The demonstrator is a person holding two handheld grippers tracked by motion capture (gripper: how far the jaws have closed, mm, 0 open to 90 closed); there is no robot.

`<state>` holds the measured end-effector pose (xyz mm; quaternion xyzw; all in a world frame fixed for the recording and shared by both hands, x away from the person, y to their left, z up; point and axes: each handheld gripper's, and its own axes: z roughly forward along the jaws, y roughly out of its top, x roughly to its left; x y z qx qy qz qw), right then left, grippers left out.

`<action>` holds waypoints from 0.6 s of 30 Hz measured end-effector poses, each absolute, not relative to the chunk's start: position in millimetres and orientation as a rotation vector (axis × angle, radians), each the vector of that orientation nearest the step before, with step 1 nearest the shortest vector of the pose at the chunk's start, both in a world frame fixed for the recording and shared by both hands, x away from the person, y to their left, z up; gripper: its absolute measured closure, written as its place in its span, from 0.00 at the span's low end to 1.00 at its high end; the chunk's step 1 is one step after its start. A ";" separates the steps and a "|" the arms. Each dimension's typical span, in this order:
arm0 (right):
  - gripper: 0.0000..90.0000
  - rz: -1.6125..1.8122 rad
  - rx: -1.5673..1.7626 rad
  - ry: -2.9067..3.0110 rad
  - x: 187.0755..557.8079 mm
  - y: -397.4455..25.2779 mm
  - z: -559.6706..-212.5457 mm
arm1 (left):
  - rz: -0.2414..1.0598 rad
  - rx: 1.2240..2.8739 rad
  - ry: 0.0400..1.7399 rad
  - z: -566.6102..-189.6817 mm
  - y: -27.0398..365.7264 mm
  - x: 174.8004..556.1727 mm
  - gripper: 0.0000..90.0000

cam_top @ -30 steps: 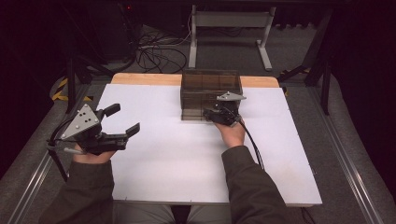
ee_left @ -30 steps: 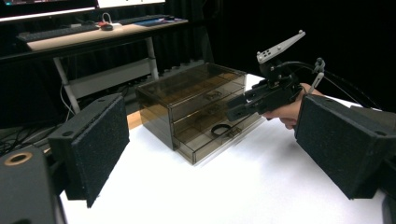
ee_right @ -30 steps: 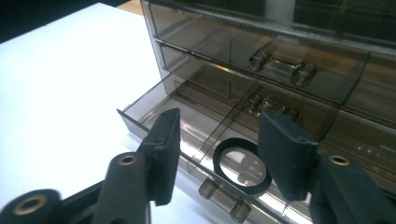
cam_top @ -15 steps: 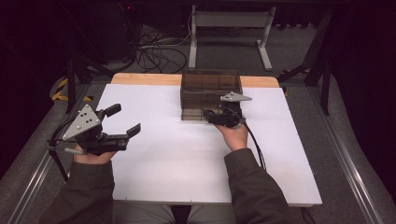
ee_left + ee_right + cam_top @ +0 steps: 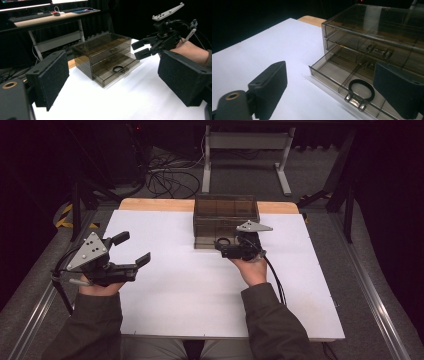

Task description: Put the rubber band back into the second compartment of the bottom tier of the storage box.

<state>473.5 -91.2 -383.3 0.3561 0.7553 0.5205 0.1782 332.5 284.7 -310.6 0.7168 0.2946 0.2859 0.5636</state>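
A smoky clear three-drawer box (image 5: 226,215) stands at the back middle of the white table (image 5: 180,290). Its bottom drawer (image 5: 332,72) is pulled out a little, and a black ring (image 5: 361,89) lies inside near the small clear handle (image 5: 355,101). My right gripper (image 5: 226,249) hovers open just in front of that drawer, its jaws to either side of the ring and handle and touching neither. In the left gripper view the box (image 5: 105,53) and ring (image 5: 118,68) show ahead. My left gripper (image 5: 134,248) is open and empty over the table's left side, well away from the box.
The two upper drawers (image 5: 372,47) are closed. A bare wooden strip (image 5: 150,204) runs along the table's far edge. Behind it are cables (image 5: 170,175) on the floor and a metal stand (image 5: 245,150). Metal rails (image 5: 370,285) flank the table.
My right gripper has drifted slightly right and back toward the person, staying at the bottom drawer's front. The left gripper has held still.
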 end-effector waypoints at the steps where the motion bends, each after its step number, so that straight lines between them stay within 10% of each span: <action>1: 0.12 1.477 1.002 2.135 472.1 -91.7 -382.1 | 0.672 1.688 0.693 -310.7 284.5 332.5 0.12; 18: 0.02 1.594 0.960 2.122 447.2 -111.8 -372.8 | 0.671 1.697 0.694 -312.1 280.5 332.7 0.12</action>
